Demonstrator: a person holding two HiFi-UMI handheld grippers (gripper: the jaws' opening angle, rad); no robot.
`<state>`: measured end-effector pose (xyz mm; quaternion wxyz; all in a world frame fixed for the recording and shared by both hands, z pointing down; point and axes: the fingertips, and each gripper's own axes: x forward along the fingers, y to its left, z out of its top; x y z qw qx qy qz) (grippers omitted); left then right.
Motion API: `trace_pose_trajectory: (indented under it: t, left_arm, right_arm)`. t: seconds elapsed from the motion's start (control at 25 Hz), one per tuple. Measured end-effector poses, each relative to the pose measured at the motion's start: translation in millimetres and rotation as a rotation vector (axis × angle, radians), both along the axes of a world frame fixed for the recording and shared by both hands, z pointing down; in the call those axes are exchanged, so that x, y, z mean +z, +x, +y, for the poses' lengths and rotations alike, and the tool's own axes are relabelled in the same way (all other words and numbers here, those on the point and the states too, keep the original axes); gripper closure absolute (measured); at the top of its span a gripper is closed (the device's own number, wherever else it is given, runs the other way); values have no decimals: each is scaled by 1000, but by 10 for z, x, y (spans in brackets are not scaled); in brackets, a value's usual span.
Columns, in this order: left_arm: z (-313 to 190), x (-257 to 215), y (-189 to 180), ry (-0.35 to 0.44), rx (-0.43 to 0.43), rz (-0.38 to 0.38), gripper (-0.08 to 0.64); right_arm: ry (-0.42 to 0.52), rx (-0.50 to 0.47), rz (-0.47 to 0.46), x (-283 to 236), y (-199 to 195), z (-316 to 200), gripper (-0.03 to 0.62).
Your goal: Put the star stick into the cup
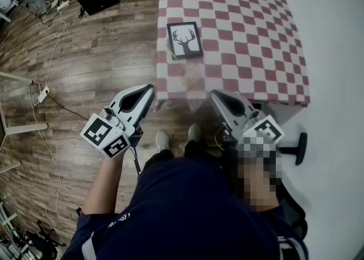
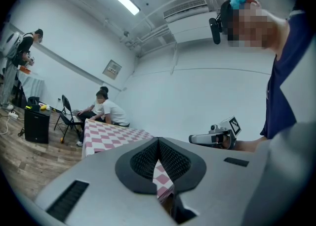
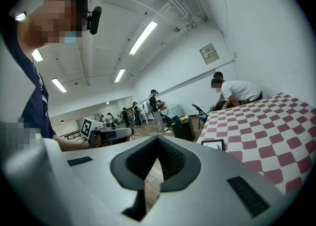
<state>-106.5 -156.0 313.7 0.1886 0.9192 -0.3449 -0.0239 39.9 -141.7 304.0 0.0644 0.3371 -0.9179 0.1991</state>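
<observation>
Currently left gripper (image 1: 147,90) and right gripper (image 1: 217,96) hover just off the checkered table (image 1: 256,42) near edge, jaws closed together, both empty. No star stick or cup in view; only a deer picture (image 1: 185,40) on it. Fits pre-reach or finished.

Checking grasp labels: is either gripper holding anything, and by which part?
Nothing is held. The left gripper and the right gripper both have their jaws together with nothing between them.
</observation>
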Motion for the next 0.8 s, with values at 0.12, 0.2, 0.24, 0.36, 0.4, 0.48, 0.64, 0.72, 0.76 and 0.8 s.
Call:
trace_pose_trajectory:
  t: [0.12,0.2,0.24,0.36,0.4,0.48,0.64,0.72,0.76,0.8]
  left_arm:
    - [-12,27,29,-5,2,2,531]
    - [-26,36,50,-8,3,3,531]
    - [-29,40,63,-10,4,4,531]
    - [-35,64,103,-15,5,2,531]
    - [-39,73,114,-17,5,2,531]
    - [-48,92,131,-22,3,0,531]
    - [-74,108,148,-28,-2,1,531]
    - [-95,118,159,-29,-5,2,531]
    - [-107,125,166,-30,-6,3,531]
    - [-120,132,172,-31,-7,4,531]
  right_arm:
    - [-3,-1,4,16,11,-8,578]
    - [-8,-2,6,29,24,-15,578]
    - [-11,-2,6,35,33,-16,578]
    - [-17,-4,5,61,60,-23,578]
    - [-18,-4,4,70,68,-28,578]
    - [-22,-6,3,84,79,-40,578]
    - [-26,-12,2,96,86,-61,578]
    - [-26,-14,1,107,96,-75,578]
    - [-27,-15,1,115,102,-84,578]
    - [-27,-16,1,123,109,-93,578]
